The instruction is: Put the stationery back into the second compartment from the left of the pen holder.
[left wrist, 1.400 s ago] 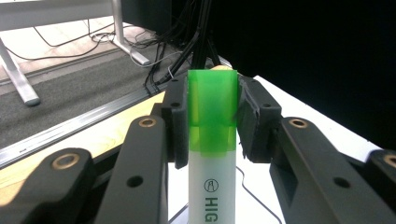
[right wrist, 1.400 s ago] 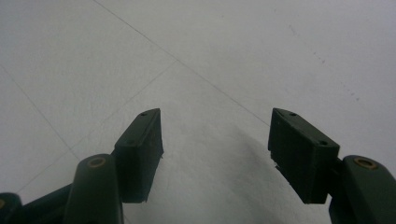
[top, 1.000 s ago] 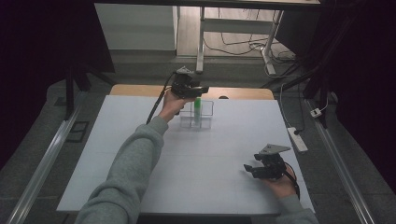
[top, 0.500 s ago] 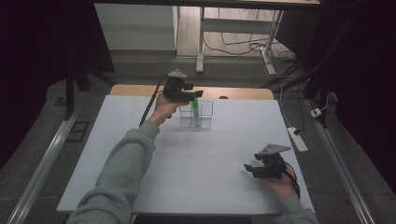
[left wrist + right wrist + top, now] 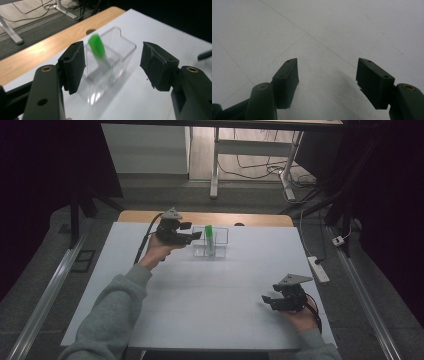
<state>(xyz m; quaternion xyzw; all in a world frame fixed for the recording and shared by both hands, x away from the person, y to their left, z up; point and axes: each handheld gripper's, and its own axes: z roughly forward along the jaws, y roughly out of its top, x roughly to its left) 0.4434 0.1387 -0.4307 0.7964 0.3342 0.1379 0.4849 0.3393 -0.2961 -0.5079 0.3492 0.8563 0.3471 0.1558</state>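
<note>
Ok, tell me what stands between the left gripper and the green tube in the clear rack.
Only the clear rack's own wall. The left gripper, jaws just opening with nothing held, faces the rack side-on; the green tube leans inside, reachable from above.

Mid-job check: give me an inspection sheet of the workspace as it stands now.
Surface: white table top, bare in front; wooden edge at the far side.
Job's things: clear box standing at the far middle, a green-capped tube upright inside it.
Clutter: nothing seen.
Grippers: left gripper beside the box, its jaws have just been opening, nothing between the pads; right gripper open, empty, low over the near right.
Cables: black cable trails from the left gripper; power strip off the right edge.
Surroundings: dark room, desk legs and floor wires behind.
</note>
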